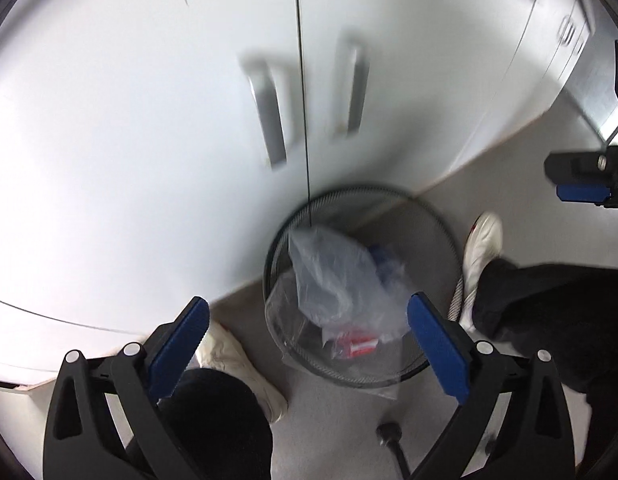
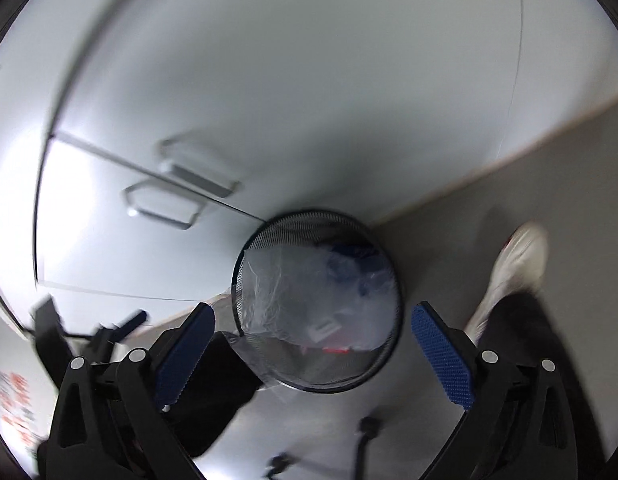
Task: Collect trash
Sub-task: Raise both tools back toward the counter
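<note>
A black wire-mesh waste bin [image 1: 437,232] stands on the floor against white cupboard doors. It holds crumpled clear plastic bags [image 1: 333,280], something blue [image 1: 383,260] and a red-and-white wrapper [image 1: 357,346]. My left gripper [image 1: 309,344] is open and empty, held above the bin. The right gripper [image 1: 581,190] shows at the right edge of the left wrist view. In the right wrist view the bin [image 2: 385,364] with the plastic [image 2: 277,292] lies below my open, empty right gripper [image 2: 313,348].
White cupboard doors [image 1: 149,120] with metal bar handles [image 1: 269,116] rise behind the bin. The person's white shoes [image 1: 483,248] and dark trouser legs [image 1: 557,312] stand on both sides of the bin. A dark chair caster [image 1: 389,434] sits on the grey floor.
</note>
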### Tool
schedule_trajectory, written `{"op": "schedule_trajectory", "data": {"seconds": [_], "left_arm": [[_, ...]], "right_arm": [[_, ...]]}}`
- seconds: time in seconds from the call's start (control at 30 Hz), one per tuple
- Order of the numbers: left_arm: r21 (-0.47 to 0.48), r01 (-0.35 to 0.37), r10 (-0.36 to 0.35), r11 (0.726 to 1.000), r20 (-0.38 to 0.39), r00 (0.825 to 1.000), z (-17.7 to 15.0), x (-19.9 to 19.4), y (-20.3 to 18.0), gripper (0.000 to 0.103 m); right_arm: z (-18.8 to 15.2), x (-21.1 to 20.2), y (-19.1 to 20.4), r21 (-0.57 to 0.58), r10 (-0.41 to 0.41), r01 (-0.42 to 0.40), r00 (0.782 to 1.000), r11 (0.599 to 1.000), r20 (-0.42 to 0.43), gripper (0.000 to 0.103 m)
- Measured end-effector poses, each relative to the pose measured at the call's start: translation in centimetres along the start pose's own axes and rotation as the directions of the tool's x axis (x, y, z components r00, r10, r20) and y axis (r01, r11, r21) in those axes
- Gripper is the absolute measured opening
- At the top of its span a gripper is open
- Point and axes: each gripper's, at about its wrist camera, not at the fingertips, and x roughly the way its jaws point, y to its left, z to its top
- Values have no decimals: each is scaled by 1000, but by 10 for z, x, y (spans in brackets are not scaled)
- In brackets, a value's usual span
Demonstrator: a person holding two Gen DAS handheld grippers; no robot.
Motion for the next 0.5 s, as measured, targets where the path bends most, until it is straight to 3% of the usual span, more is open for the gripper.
{"op": "schedule_trajectory", "data": {"seconds": [0.13,0.23,0.5], "left_arm": [[-36,12,-7,999,126,992,8,-62,3,99],[-58,40,-25,998,234,972,14,-116,5,99],[-88,52,-2,995,485,874,33,-256,17,99]], "right_arm": [[-11,-61,39,-147,-30,50,991,988,133,100],[-18,-112,64,-218,-15,71,969,973,248,100],[-23,-244,130,-351,105,77,876,933,471,100]]}}
